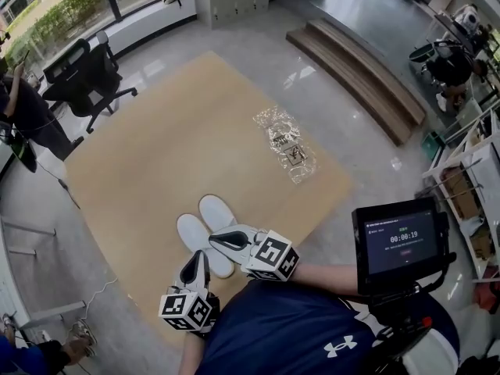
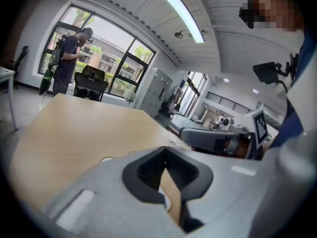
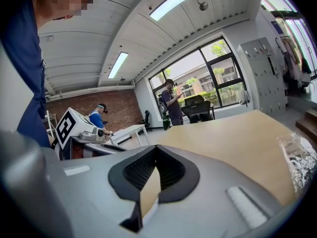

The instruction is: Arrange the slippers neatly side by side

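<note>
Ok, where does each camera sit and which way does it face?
Head view: on the person's head, facing steeply down at the tan mat and white slippers; navy shirt, left gripper, right gripper show.
Left gripper view: on that gripper, facing low across the mat; shut jaws show.
Right gripper view: the same from the right gripper, jaws shut.
Shared: both gripper views catch the window-side office chair.

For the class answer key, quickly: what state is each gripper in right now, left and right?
Left gripper: closed, holding nothing.
Right gripper: closed, holding nothing.
</note>
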A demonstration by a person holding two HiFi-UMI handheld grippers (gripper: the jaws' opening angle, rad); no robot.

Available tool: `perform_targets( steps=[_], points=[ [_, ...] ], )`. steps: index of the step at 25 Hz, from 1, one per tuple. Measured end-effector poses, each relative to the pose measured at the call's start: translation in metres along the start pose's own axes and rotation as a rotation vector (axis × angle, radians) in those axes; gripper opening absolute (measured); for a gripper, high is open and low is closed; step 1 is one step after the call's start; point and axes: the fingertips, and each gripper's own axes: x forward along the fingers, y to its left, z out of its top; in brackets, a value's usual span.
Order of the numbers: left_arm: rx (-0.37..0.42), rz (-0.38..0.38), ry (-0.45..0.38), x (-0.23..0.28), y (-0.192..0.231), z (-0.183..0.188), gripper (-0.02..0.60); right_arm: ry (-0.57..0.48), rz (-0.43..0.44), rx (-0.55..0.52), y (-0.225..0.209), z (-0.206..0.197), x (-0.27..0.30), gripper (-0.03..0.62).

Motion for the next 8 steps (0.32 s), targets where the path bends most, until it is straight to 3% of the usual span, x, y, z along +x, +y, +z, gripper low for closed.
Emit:
perform_targets(
  steps=[8],
  points=[
    [-0.029, -0.024, 0.007, 0.0067, 0.0052, -0.0109, 0.003, 0.015, -0.03, -0.029, -0.0057, -0.0036, 0.0001, 0.011]
  ],
)
